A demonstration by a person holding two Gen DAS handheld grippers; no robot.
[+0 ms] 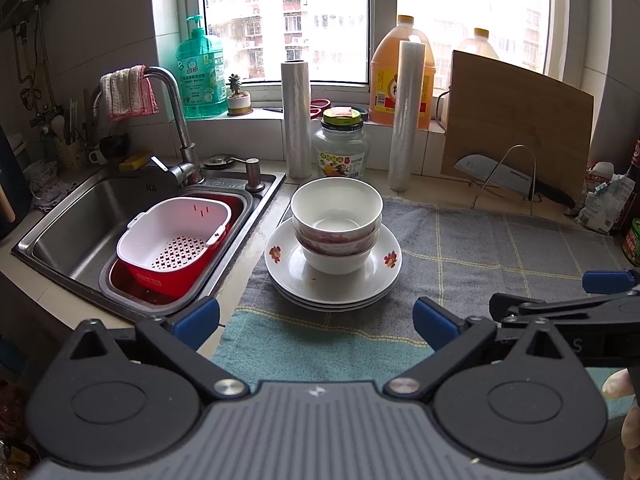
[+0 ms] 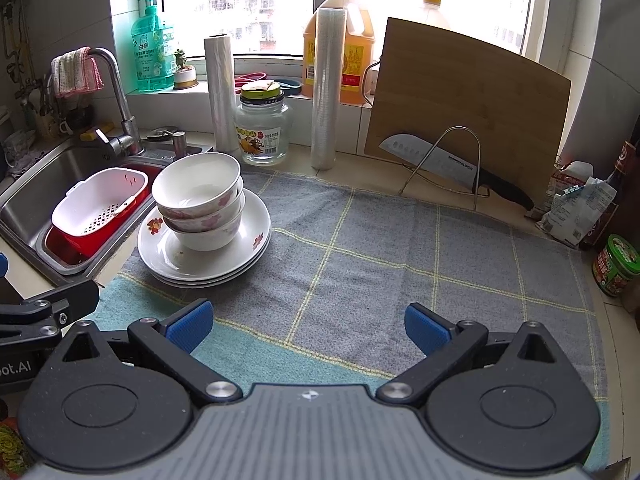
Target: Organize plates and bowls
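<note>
Countertop cloth; bowls beyond gaping jaws.

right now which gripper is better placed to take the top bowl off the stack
Probably left. The left gripper faces the bowl stack straight ahead, jaws open. For the right gripper the stack sits off to its left, beyond the open towel.

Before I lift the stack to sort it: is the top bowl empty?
Empty: the top bowl shows only its bare white inside in both views.
</note>
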